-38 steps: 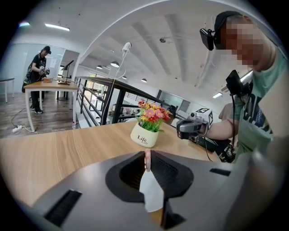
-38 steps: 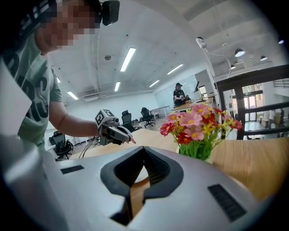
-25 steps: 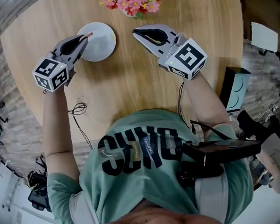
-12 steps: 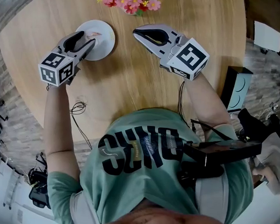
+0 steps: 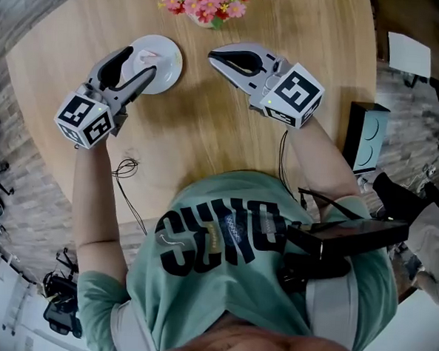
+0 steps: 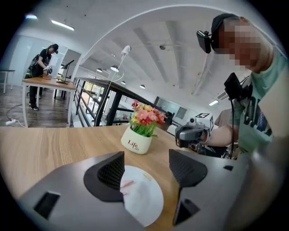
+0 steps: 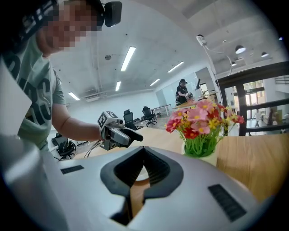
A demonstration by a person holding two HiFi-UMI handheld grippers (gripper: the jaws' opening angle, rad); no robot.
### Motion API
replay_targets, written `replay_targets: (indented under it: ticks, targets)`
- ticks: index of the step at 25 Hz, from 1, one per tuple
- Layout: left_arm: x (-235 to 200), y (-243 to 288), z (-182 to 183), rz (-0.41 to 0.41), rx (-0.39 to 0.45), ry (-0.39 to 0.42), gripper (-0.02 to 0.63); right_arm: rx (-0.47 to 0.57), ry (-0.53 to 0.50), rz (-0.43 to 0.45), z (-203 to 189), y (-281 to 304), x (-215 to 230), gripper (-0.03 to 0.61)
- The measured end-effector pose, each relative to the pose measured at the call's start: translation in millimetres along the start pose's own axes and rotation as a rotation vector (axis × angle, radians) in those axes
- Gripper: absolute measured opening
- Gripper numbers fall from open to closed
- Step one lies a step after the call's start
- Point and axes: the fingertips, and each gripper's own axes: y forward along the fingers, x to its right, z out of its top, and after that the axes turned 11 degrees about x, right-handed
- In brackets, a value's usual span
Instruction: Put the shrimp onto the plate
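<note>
A small pink shrimp (image 5: 147,54) lies on the round white plate (image 5: 165,70) at the far left of the wooden table. My left gripper (image 5: 139,62) hovers over the plate's near-left edge. Its jaws have just been opening and now stand wide, with nothing between them. In the left gripper view the shrimp (image 6: 127,184) rests on the plate (image 6: 146,203) below, close to the left pad (image 6: 110,170). My right gripper (image 5: 212,54) is shut and empty, held above the table to the right of the plate, and its tips (image 7: 143,150) meet.
A white pot of pink and yellow flowers (image 5: 208,3) stands at the table's far edge, between the two grippers. A thin black cable (image 5: 122,169) lies on the round wooden table (image 5: 207,133) near the person. A black box (image 5: 366,139) sits off the table's right side.
The left gripper was shut on the shrimp over the plate. It has opened wide, left the shrimp lying on the plate, and drawn up and back a little. The right gripper has stayed put.
</note>
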Motion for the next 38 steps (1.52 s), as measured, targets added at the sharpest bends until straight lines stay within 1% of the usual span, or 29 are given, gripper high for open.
replay_targets:
  ticks: [4,7,9,12,15,17,19,21,25,30,34,38]
  targets:
    - [22.9,-24.5,23.2,-0.032,0.081,-0.001,0.311,-0.004,-0.019,-0.004,12.6,-1.2,-16.2,0.006]
    - [43.2,-48.2,39.1,-0.065,0.185,-0.039,0.309,0.0,-0.033,-0.002,24.5,1.1,-31.7,0.006]
    - [59.0,-65.2,44.2,-0.081,0.254,-0.076,0.287,0.002,-0.036,0.005,31.8,2.3,-42.7,0.006]
    - [74.9,-92.8,47.6,-0.071,0.328,-0.11,0.251,0.004,-0.04,0.014,42.8,5.9,-57.2,0.006]
    - [86.0,-124.7,51.3,-0.045,0.378,-0.12,0.202,0.005,-0.042,0.022,53.9,10.7,-74.6,0.006]
    - [95.4,-150.9,56.8,-0.032,0.419,-0.121,0.136,0.005,-0.047,0.031,61.7,15.5,-90.6,0.006]
    - [104.0,-179.5,64.6,-0.024,0.473,-0.11,0.052,0.007,-0.065,0.044,70.4,23.6,-106.6,0.006]
    - [113.5,-210.9,70.4,-0.021,0.517,-0.097,0.007,0.009,-0.079,0.058,78.0,33.5,-125.8,0.006]
    - [133.5,-272.8,78.2,-0.037,0.586,-0.085,0.006,0.019,-0.106,0.074,93.5,51.8,-168.2,0.006]
    - [154.3,-340.9,76.8,-0.073,0.636,-0.09,0.006,0.049,-0.117,0.045,111.8,61.3,-217.0,0.006]
    - [170.3,-383.2,84.8,-0.123,0.664,-0.102,0.006,0.075,-0.12,-0.001,128.3,47.4,-251.7,0.006]
    - [195.5,-412.4,98.0,-0.121,0.678,-0.071,0.006,0.096,-0.118,-0.031,145.3,17.8,-284.0,0.006]
